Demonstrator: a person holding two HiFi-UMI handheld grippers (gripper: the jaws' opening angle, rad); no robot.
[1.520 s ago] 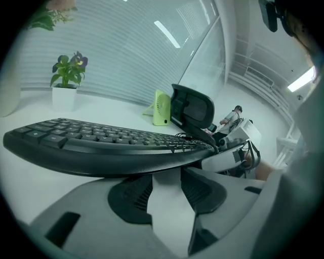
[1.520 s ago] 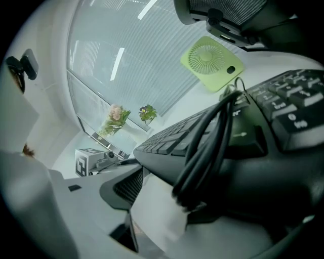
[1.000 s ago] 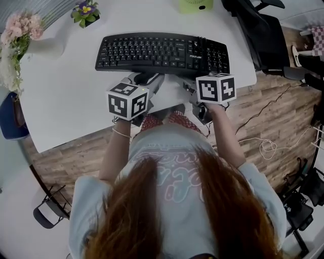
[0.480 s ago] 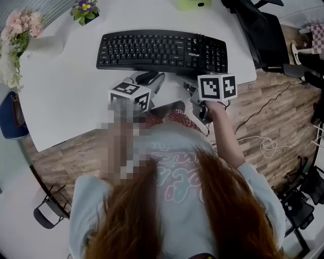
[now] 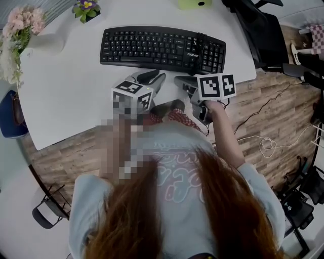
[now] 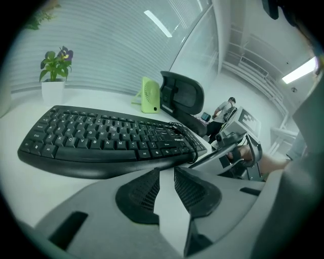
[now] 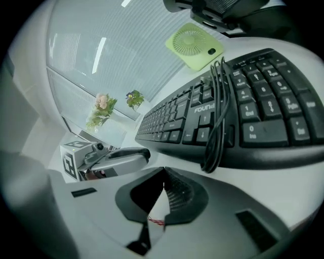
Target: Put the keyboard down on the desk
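White, rounded tabletop (image 5: 66, 96) over a wood-plank floor (image 5: 276, 119), seen from above the seated person (image 5: 172, 192). A black office chair (image 5: 263, 35) stands at the far right corner of the tabletop, clear of everything on it. The black keyboard (image 5: 152, 45) lies flat on the tabletop, far of centre, its long side running left to right and its number pad at the right end. Both tools sit just near of its front edge, apart from it. The left tool (image 5: 151, 78) has its jaws a narrow gap apart with nothing between them. The right tool (image 5: 183, 83) has its jaw tips brought together, also empty. Nothing stands between either tool and the keyboard. A bunch of pink flowers (image 5: 20, 25) occupies the far left edge. A small potted plant with purple blooms (image 5: 86, 10) stands to its right, and a light green desk fan (image 7: 195, 43) stands beyond the right half of the keyboard. The keyboard's own black cable (image 7: 220, 116) is wound in several turns around its body, just left of the number pad. A white brand mark beside the cable begins "FOUN"; the rest is covered by the cable.
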